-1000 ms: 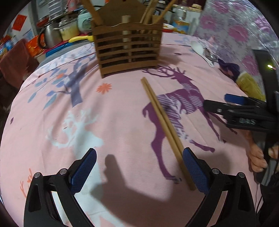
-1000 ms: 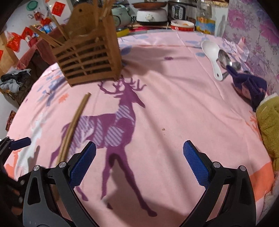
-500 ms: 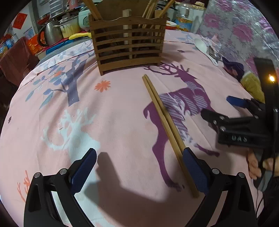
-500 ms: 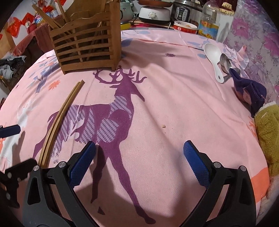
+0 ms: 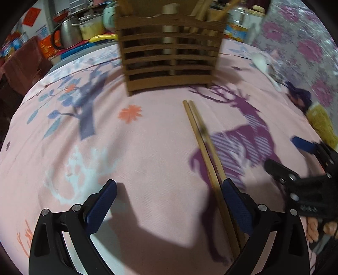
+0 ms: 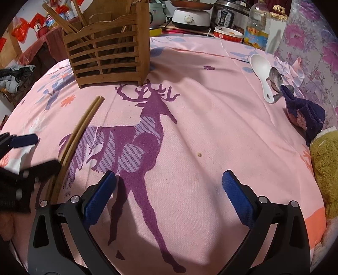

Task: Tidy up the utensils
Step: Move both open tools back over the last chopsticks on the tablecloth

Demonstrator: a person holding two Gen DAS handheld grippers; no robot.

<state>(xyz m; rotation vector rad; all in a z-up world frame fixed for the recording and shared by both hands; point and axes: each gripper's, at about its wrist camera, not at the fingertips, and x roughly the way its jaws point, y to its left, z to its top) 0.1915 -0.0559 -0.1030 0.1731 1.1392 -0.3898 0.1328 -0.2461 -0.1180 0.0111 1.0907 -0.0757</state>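
A pair of wooden chopsticks (image 5: 208, 152) lies side by side on the pink deer-print cloth, running from near the slatted wooden holder (image 5: 169, 59) toward me. My left gripper (image 5: 169, 203) is open low over the cloth, its right finger just beside the chopsticks' near end. In the right wrist view the same chopsticks (image 6: 82, 129) lie at the left, in front of the holder (image 6: 109, 52), which has several sticks in it. My right gripper (image 6: 169, 190) stands open over the purple deer with nothing between its fingers. A white spoon (image 6: 262, 72) and a metal spoon (image 6: 275, 79) lie at the far right.
A dark blue cloth (image 6: 304, 114) and a yellow-green towel (image 6: 325, 160) sit at the table's right edge. Pots, a rice cooker (image 6: 190, 17), a bowl and an oil bottle (image 6: 256, 27) crowd the space behind the table. A flowered wall (image 5: 300, 42) closes the right side.
The left gripper has moved forward toward the holder, which looms larger, and the chopsticks now reach under its right finger. The right gripper swung round to face the deer and holder more squarely.
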